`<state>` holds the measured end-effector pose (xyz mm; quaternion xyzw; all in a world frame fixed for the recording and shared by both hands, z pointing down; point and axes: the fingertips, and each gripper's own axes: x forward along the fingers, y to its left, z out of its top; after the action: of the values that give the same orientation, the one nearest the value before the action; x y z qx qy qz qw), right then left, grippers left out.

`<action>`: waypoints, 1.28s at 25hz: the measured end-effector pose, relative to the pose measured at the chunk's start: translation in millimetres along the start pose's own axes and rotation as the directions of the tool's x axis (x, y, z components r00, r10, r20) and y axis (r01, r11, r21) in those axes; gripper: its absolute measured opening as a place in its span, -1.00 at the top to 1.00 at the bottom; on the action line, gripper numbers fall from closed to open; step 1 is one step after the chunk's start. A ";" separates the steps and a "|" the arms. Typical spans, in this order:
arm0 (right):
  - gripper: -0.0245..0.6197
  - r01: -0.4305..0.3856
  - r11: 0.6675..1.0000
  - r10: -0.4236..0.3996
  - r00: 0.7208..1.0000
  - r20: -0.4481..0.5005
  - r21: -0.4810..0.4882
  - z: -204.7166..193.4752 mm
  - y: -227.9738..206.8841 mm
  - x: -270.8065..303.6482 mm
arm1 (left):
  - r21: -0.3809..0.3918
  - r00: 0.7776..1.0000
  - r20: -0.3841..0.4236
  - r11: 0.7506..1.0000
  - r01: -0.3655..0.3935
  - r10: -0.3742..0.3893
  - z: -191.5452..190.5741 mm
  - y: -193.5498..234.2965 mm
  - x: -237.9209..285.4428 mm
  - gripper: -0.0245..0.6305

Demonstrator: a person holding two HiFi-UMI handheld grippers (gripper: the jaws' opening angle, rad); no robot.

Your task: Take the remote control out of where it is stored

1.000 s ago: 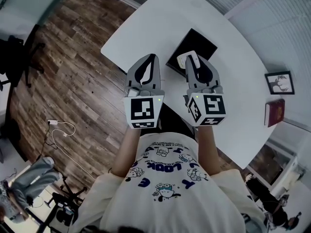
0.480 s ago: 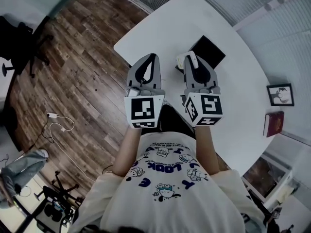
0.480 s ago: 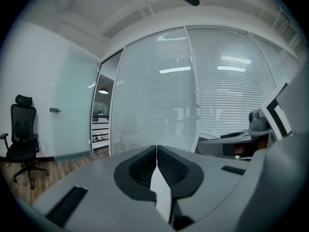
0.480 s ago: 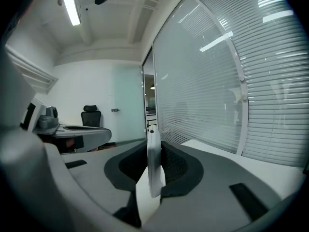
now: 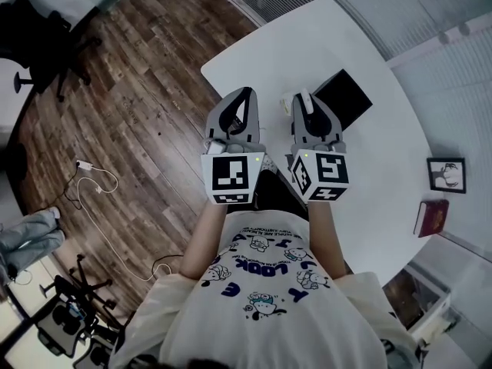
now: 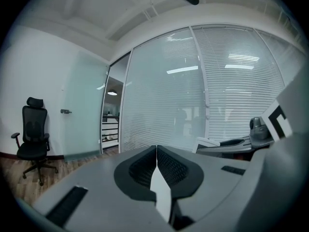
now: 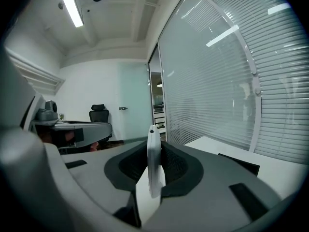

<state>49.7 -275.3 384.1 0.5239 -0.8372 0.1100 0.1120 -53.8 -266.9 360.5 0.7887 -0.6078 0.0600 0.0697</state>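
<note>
- head view: we see both grippers held out in front of the person, over the near edge of the white table (image 5: 323, 37).
- head view: the left gripper (image 5: 245, 92) is just beside the right gripper (image 5: 304, 98). a white remote control (image 5: 305, 96) sticks out at the right one's tips.
- head view: a black case (image 5: 344, 98) lies flat on the table, just beyond the right gripper's tips. the remote is outside it, in the claw.
- head view: a picture frame (image 5: 447, 174) and a red book (image 5: 430, 216) sit far right on the table, well apart from the case. a cable (image 5: 96, 198) trails on the wood floor (image 5: 138, 91).
- left gripper view: its jaws are pressed together with nothing between them. an office chair (image 6: 32, 137) stands at far left, and the right gripper's marker cube shows at the right edge.
- right gripper view: the claw is narrow and clamped on the remote, which stands on edge between the pads and pokes up past the tips.
- right gripper view: the table and a strip of the black case lie low at right, apart from the remote.
</note>
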 end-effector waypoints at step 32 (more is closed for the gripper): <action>0.68 -0.032 0.999 0.032 0.999 -0.029 0.003 -10.2 13.0 4.9 | 0.010 1.000 -0.010 1.000 -0.014 0.014 -4.2 3.4 -3.1 0.87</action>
<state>36.6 -270.9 394.4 0.5090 -0.8436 0.1202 0.1218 -57.9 -263.9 364.2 0.7845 -0.6127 0.0676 0.0684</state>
